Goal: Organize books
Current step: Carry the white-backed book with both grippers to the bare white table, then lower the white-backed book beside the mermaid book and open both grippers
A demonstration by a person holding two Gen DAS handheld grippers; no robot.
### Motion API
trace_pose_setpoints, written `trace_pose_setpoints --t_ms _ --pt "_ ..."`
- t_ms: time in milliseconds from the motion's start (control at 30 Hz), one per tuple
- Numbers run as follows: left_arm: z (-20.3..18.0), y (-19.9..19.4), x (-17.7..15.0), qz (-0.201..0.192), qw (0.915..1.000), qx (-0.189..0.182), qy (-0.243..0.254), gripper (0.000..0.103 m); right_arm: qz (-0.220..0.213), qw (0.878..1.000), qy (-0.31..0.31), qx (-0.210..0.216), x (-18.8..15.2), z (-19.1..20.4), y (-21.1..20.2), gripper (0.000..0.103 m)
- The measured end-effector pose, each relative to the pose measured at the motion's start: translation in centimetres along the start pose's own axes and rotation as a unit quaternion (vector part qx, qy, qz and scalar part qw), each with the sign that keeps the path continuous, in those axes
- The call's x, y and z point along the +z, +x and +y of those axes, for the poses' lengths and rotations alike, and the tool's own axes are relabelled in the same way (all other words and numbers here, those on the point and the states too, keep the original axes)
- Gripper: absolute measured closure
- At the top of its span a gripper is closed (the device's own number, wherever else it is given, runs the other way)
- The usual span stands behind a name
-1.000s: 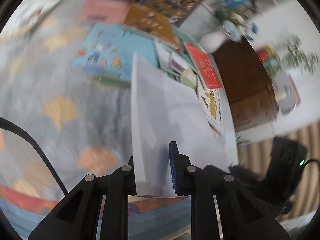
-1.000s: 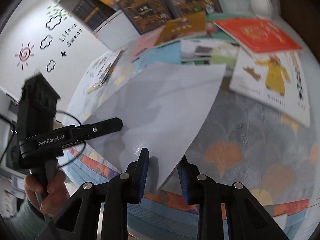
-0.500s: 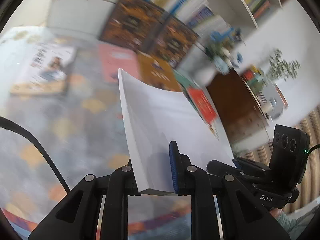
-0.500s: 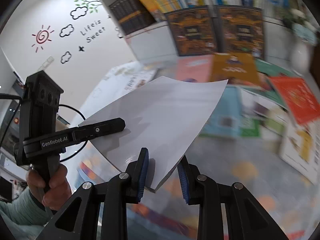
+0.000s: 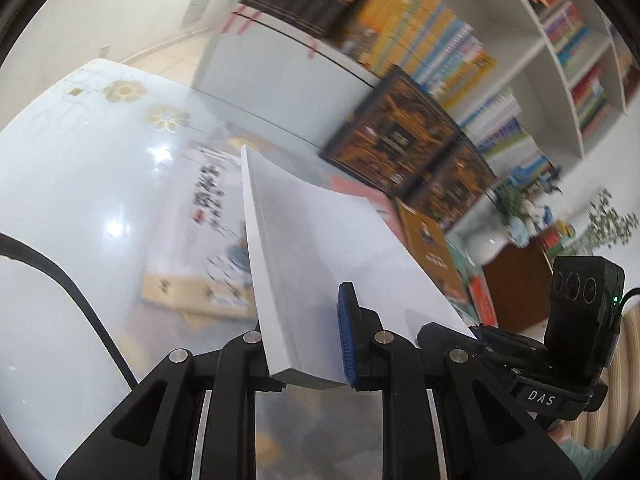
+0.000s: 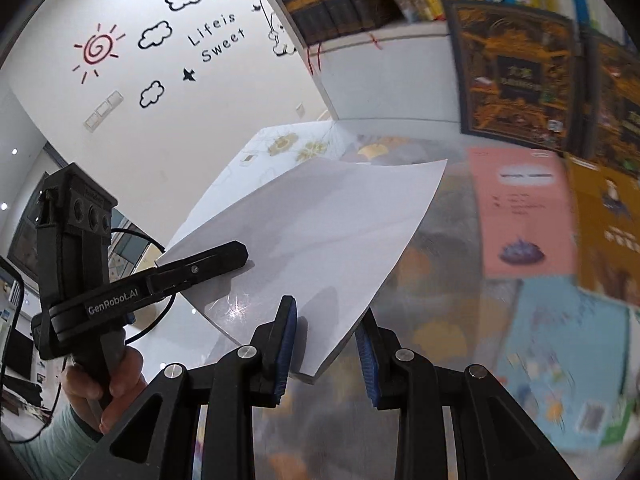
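**Two grippers, one white book held above the table**

Several shelves of upright books are seen on the white bookcase [image 5: 552,92] behind the scene, and two dark, gold-patterned books [image 6: 516,76] are stood against its lower panel. A glossy white table [image 5: 60,200] with gold flower marks is seen below, partly covered by a grey patterned cloth [image 6: 436,288]. Flat on that cloth, a pink book [image 6: 520,216], an orange-brown book [image 6: 608,224] and a light-blue book [image 6: 568,364] are laid just beside one another, much blurred. A further book with dark print and a tan lower band [image 5: 200,264] is seen lying on the table in the left wrist view.

The white book [image 5: 320,256] is held tilted in the air above the table, clear of the other books, its plain cover facing up and slightly bowed.

Its near corner is clamped by the left gripper [image 5: 304,340], with the blue pad pressed on the cover. Another corner is gripped by the right gripper [image 6: 326,344], whose jaws are closed on the book's edge. In the right wrist view, the left gripper [image 6: 236,254] is seen held by a hand [image 6: 104,388] in a pale green sleeve.
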State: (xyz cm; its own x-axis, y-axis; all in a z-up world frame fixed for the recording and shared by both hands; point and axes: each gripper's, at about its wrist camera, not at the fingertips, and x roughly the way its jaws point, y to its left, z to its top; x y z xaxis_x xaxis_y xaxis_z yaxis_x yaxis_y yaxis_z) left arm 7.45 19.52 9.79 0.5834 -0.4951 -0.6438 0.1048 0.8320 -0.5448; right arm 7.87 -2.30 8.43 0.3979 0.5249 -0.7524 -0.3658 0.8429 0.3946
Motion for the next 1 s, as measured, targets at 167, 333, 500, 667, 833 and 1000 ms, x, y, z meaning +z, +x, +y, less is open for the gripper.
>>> trace_pose_setpoints --t_ms 167,333,500,667,833,1000 --pt "3.0 3.1 1.5 0.006 0.9998 0.008 -0.019 0.086 0.028 1.000 0.012 -0.002 2.5 -1.2 4.4 0.074" --pt "5.6 5.5 2.2 0.013 0.9989 0.003 -0.046 0.085 0.044 0.999 0.025 -0.011 3.9 -2.6 7.8 0.074" --pt "7.2 6.3 2.3 0.021 0.9977 0.011 -0.063 0.082 0.056 0.998 0.042 -0.005 4.0 -3.3 9.8 0.074" --pt "8.6 6.4 1.5 0.034 0.9962 0.026 -0.076 0.075 0.075 0.996 0.045 -0.001 3.7 -3.5 11.5 0.073" --pt "10.1 5.6 0.8 0.044 0.9930 0.067 -0.087 0.075 0.083 0.995 0.050 -0.008 3.2 -3.8 12.3 0.073" --pt "10.8 4.8 0.8 0.039 0.9913 0.084 -0.094 0.075 0.090 0.994 0.059 -0.004 2.5 -3.7 12.7 0.073"
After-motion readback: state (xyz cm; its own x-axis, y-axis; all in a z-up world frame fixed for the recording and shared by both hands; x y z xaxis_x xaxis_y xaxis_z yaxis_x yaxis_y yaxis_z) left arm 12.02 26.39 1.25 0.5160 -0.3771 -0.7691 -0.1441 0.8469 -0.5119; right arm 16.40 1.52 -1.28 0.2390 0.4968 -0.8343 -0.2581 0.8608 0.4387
